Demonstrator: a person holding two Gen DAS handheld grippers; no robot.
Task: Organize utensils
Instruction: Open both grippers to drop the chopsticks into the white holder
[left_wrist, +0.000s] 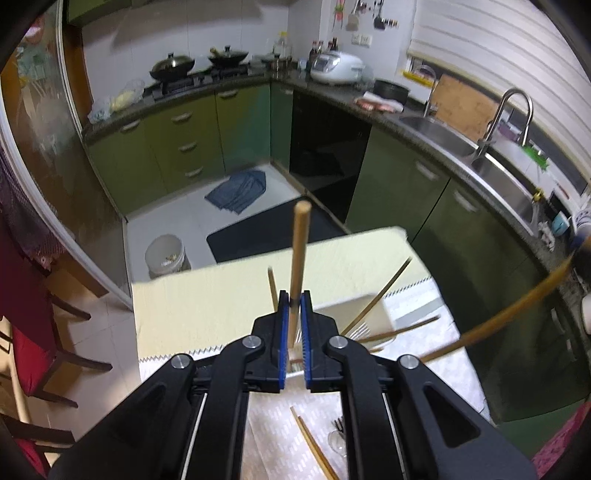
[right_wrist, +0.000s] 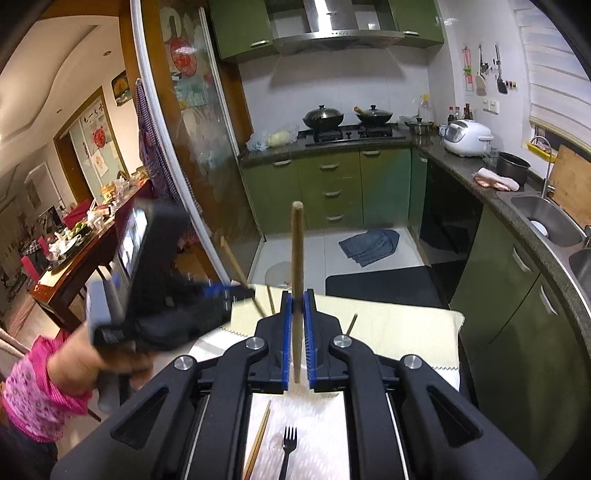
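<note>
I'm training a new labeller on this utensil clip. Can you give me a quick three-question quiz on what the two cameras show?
1. True or false: the right tool is shut on a wooden stick.
2. Which black utensil lies on the white mat, below the right tool? A) knife B) fork C) ladle
3. Fill in: in the left wrist view, the left tool grips a wooden stick, and loose chopsticks lean in a white ____.

Key: 1 true; 2 B, the fork; 3 container.
</note>
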